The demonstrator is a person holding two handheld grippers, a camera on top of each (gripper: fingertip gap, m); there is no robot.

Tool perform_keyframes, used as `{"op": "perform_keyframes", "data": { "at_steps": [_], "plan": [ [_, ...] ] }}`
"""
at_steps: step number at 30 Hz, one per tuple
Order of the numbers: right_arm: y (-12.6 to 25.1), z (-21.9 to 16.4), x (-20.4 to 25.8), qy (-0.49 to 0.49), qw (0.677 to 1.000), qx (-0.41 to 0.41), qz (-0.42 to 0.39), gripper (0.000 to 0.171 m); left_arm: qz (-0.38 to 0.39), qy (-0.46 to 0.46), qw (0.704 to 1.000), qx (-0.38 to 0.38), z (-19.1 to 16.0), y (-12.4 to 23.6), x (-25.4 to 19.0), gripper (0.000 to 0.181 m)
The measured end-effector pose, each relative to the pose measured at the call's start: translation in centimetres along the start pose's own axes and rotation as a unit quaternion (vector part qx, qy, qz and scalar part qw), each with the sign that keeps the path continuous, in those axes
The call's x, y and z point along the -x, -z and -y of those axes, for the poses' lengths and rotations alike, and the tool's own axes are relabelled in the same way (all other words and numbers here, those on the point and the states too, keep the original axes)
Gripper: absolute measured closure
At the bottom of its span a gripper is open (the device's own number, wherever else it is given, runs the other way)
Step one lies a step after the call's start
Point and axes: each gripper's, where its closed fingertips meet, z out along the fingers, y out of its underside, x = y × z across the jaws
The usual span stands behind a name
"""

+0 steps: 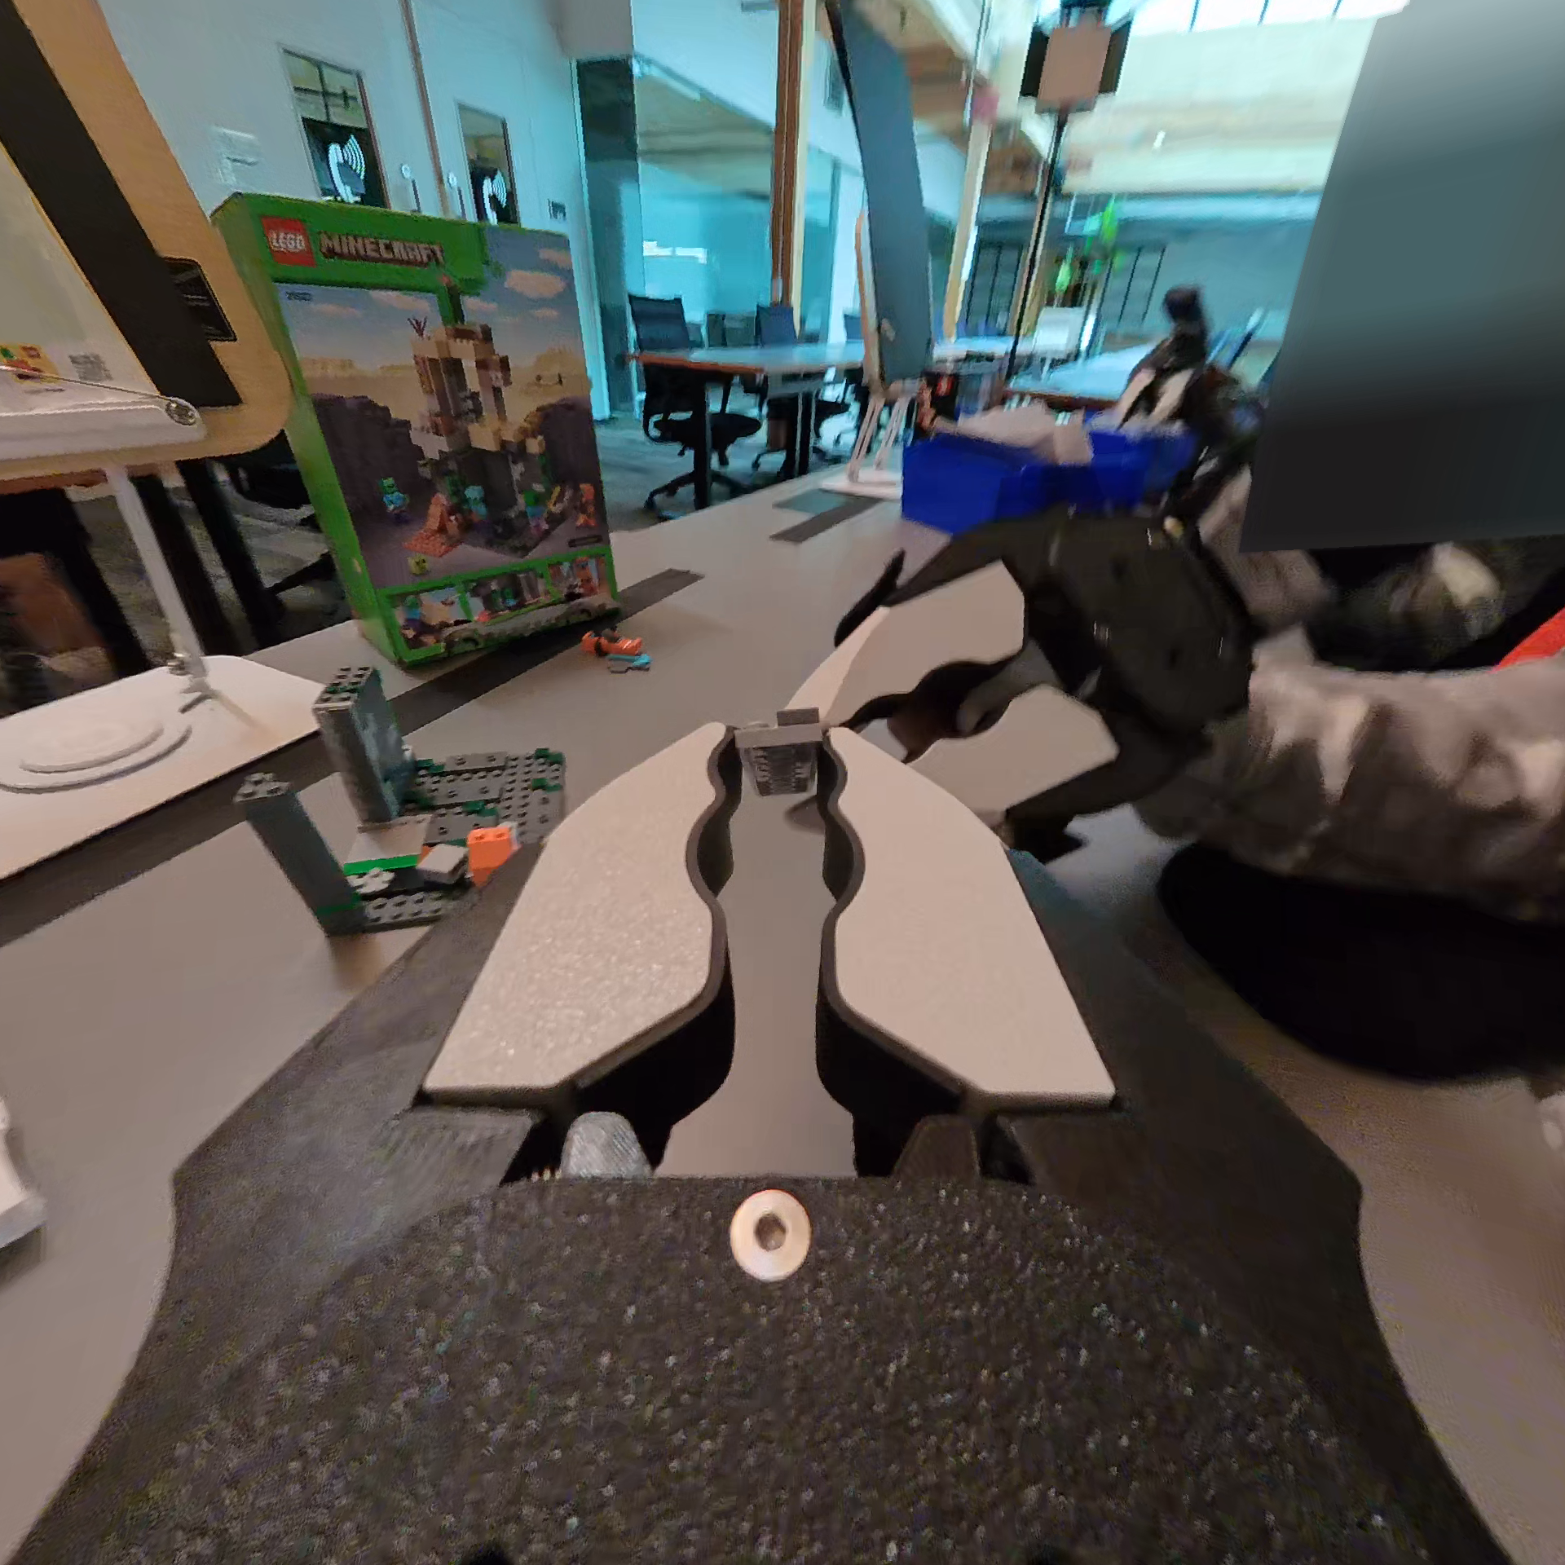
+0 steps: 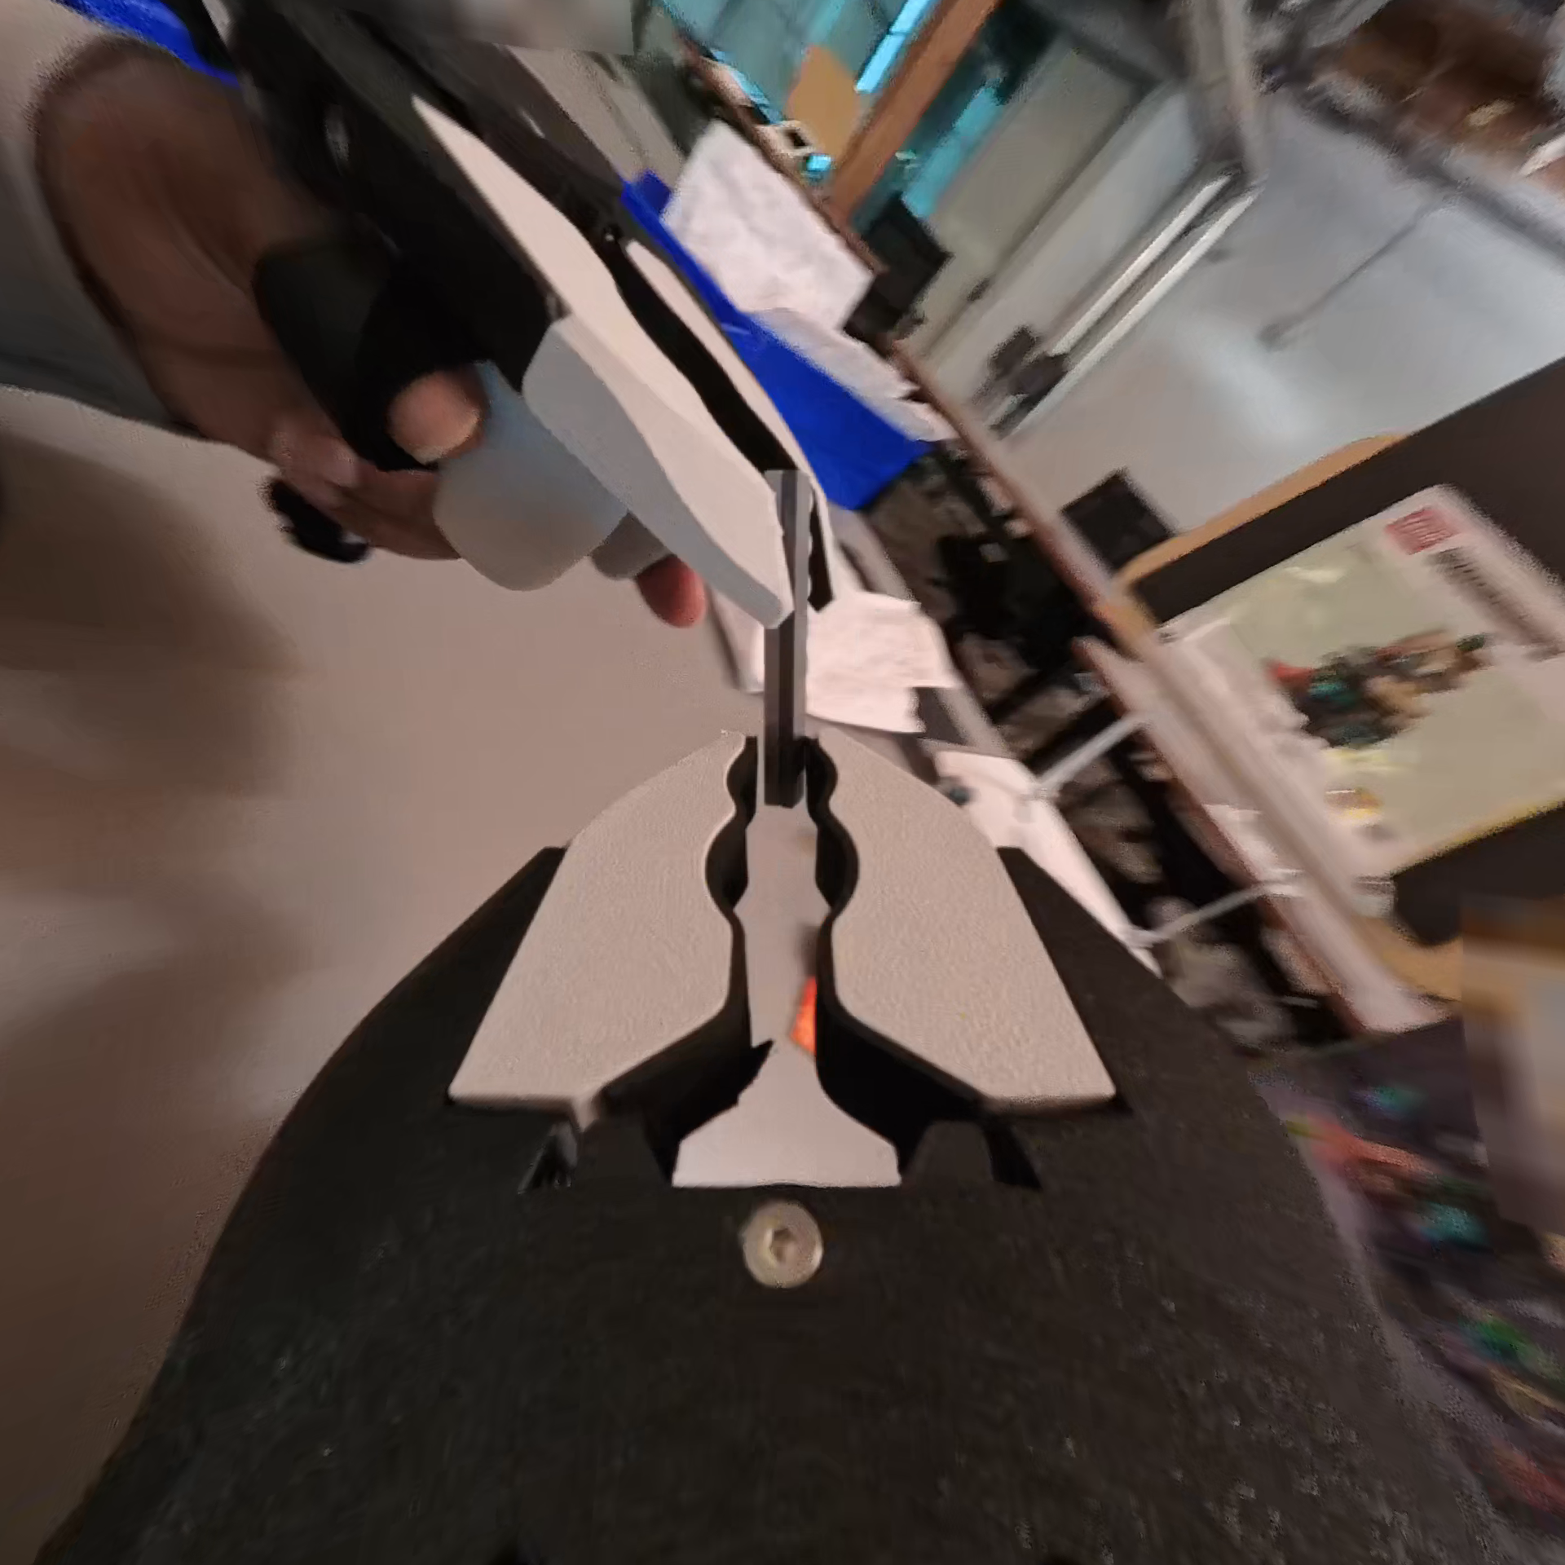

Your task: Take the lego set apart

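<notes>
My left gripper (image 1: 777, 749) is shut on a small grey lego piece (image 1: 775, 762) and holds it above the table. My right gripper (image 1: 828, 720) comes in from the right and grips the same piece at its far end. In the right wrist view the piece (image 2: 783, 677) shows edge-on as thin stacked grey plates. It spans from my right gripper (image 2: 783, 766), shut on its near end, to the left gripper (image 2: 794, 550), shut on its far end. The rest of the lego build (image 1: 423, 813), dark grey and green plates with two grey pillars, stands on the table at the left.
A green lego box (image 1: 449, 423) stands behind the build and shows in the right wrist view (image 2: 1355, 677). A small orange figure (image 1: 614, 648) lies by it. A blue bin (image 1: 1016, 483) sits at the back right. A white stand base (image 1: 110, 745) lies at the left.
</notes>
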Motion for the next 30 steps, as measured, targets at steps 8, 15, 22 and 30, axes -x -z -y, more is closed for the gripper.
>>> {"op": "perform_keyframes", "data": {
  "at_steps": [8, 15, 22, 30],
  "plan": [
    [2.4, 0.6, 3.2, -0.092, 0.976, -0.007, 0.197, 0.158, -0.044, -0.189, 0.969, 0.154, -5.4, -0.5, -2.2, 0.164],
    [2.5, 0.0, 5.8, -0.078, 0.962, 0.021, 0.26, 0.16, -0.092, -0.218, 0.947, 0.216, -7.8, -0.3, -3.7, 0.164],
    [2.6, -0.4, 7.0, -0.055, 0.956, 0.043, 0.285, 0.163, -0.104, -0.241, 0.929, 0.261, -9.0, 0.2, -4.0, 0.164],
    [2.5, -0.5, 7.2, -0.045, 0.955, 0.069, 0.285, 0.171, -0.067, -0.248, 0.919, 0.301, -9.3, 0.6, -3.0, 0.164]
  ]
}}
